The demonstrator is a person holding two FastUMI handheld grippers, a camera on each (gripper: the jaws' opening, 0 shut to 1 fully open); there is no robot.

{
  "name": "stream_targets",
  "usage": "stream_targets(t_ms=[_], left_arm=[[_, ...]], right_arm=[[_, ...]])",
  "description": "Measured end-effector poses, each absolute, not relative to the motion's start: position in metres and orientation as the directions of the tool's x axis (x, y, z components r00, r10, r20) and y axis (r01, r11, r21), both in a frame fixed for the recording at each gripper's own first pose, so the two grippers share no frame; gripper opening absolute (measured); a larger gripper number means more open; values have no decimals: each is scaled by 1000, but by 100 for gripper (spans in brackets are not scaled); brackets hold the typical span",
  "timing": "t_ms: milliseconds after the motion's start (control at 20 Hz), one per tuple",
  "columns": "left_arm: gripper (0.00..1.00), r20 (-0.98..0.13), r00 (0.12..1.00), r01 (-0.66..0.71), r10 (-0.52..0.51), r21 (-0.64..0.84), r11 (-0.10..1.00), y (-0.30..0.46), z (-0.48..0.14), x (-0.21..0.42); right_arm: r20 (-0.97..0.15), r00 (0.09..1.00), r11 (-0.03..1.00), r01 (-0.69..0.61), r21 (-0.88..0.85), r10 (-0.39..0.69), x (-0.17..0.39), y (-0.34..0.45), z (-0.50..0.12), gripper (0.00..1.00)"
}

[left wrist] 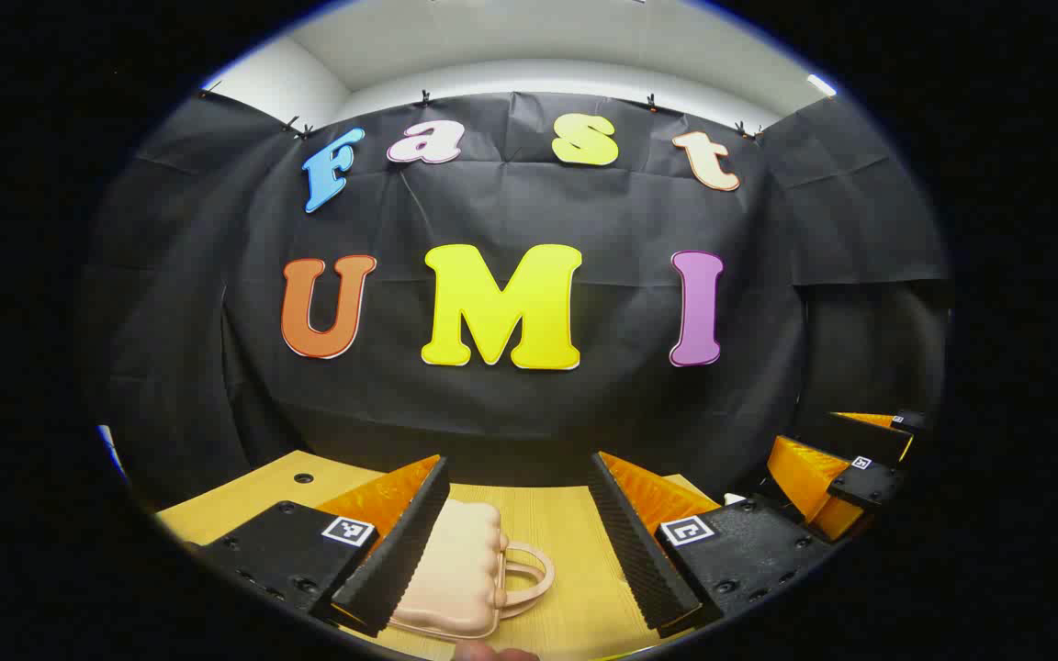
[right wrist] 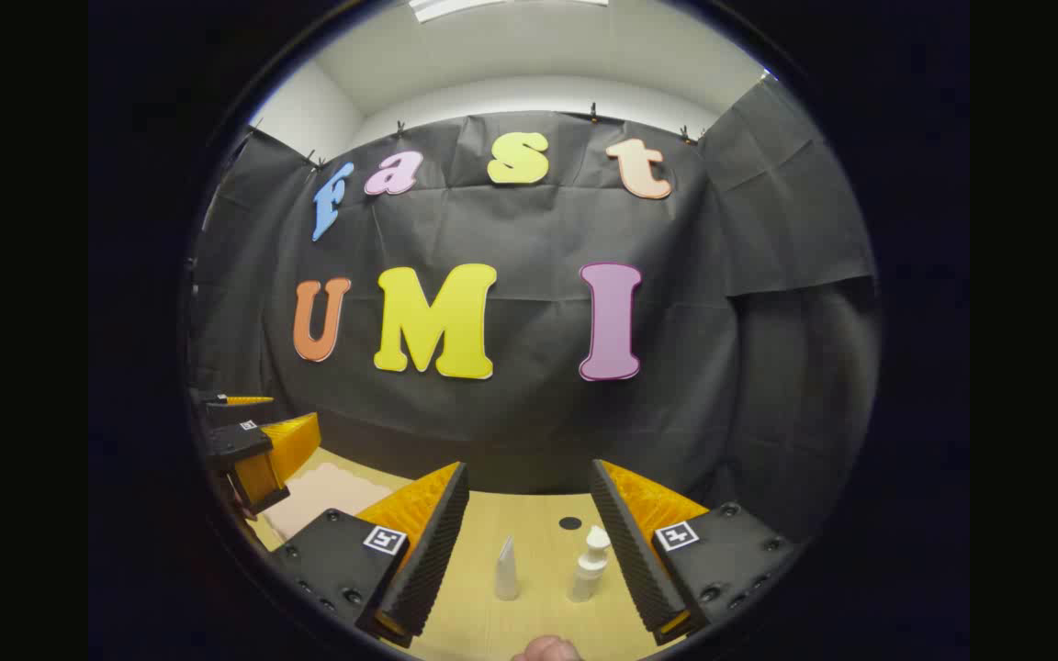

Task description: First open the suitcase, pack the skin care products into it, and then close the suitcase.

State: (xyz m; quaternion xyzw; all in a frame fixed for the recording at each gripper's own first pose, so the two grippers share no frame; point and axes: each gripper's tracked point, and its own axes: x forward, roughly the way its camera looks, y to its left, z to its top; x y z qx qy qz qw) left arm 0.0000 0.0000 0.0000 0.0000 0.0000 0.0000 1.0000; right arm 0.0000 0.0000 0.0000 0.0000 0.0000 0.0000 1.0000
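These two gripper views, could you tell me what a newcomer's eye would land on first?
In the left gripper view, a pale pink suitcase with a loop handle lies shut on the wooden table, between the open fingers of the left hand-held gripper. In the right gripper view, two small white skin care bottles stand upright between the open fingers of the right hand-held gripper.

I get no readable words, brands or numbers off the table items. Any print on the pump bottle (right wrist: pixel 589 565) or the suitcase (left wrist: pixel 455 569) is too small for me to make out.

The only signs are square black-and-white coded marker tags, patterns rather than text:
- Left gripper (left wrist: pixel 520 459): one tag on each finger block, near-left tag (left wrist: pixel 347 530) and near-right tag (left wrist: pixel 687 530).
- Right gripper (right wrist: pixel 529 465): the same layout, with its left-block tag (right wrist: pixel 385 539) and right-block tag (right wrist: pixel 678 534).
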Motion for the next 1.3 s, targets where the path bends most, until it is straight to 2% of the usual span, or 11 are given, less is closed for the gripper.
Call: stream_targets(t_ms=[50,900,1000,1100,1150,1300], left_arm=[[97,-1,1000,1,-1,3,1000,-1,0,-1],[97,-33,999,11,-10,41,999,-12,-14,7],[97,-57,998,32,-28,81,996,-16,-27,9],[97,-131,989,88,-68,149,985,-27,-54,12],[97,-187,980,115,-75,215,970,-27,-76,12],[99,-260,962,176,-84,353,919,-32,-110,22]], right_arm=[[-4,1000,1000,3,-8,-4,0,-1,-1,79],[-25,1000,1000,-2,-4,2,8,-11,-9,79],[-34,999,1000,3,-16,-3,9,-18,-13,80],[-39,999,998,24,-52,-26,9,-33,-16,80],[-54,997,996,42,-76,-46,9,-50,-23,79],[-108,989,993,94,-74,-102,2,-84,-42,80]])
